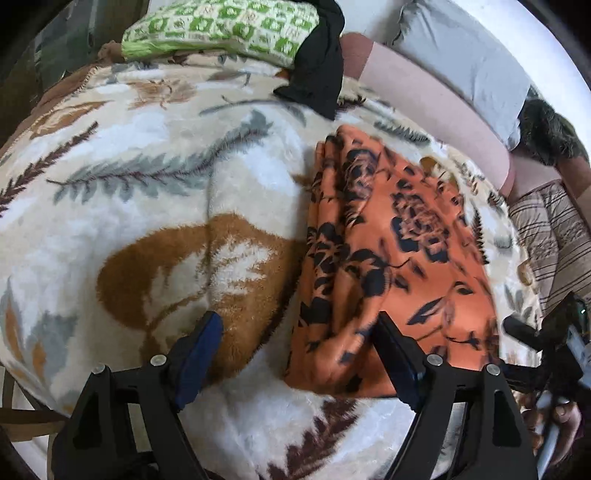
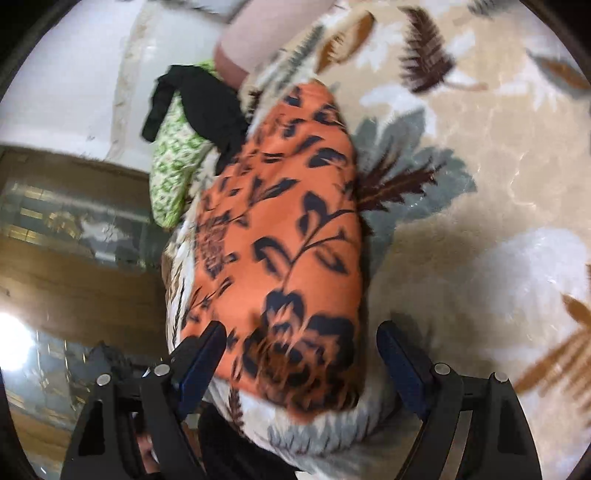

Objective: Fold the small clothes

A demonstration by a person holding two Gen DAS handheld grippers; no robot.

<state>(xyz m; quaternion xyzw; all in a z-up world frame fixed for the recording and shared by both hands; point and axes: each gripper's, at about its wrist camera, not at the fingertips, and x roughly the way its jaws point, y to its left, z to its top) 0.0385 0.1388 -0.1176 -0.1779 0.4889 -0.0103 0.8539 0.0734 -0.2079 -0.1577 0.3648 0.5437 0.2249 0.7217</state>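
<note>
— On the bed, over the leaf-patterned fleece blanket (image 1: 147, 206), how far has the folding got?

— The orange floral garment (image 1: 391, 251) lies in a compact folded stack, layered edges showing along its left side in the left wrist view. Judging by that, this piece looks folded, or nearly so.

— And the rest?

— Beyond it, a green-and-white patterned cloth (image 1: 221, 29) sits bundled near the bed's far edge, with a black garment (image 1: 321, 70) draped loosely over its end. Neither looks folded, so I'd say those remain.

— Do the grippers hold anything?

— No. The left gripper (image 1: 299, 350) has its jaws spread wide, one finger over bare blanket, the other over the orange stack's near corner, nothing pinched. The right gripper (image 2: 303, 354) is equally wide, straddling the near end of the orange piece (image 2: 280, 236); whether its fingers touch the cloth I can't tell, as the picture is smeared.

— Any basket or box for finished items?

— None that I can see. A grey pillow (image 1: 461, 70) lies to the right by the wall, and everything rests directly on the blanket.
</note>
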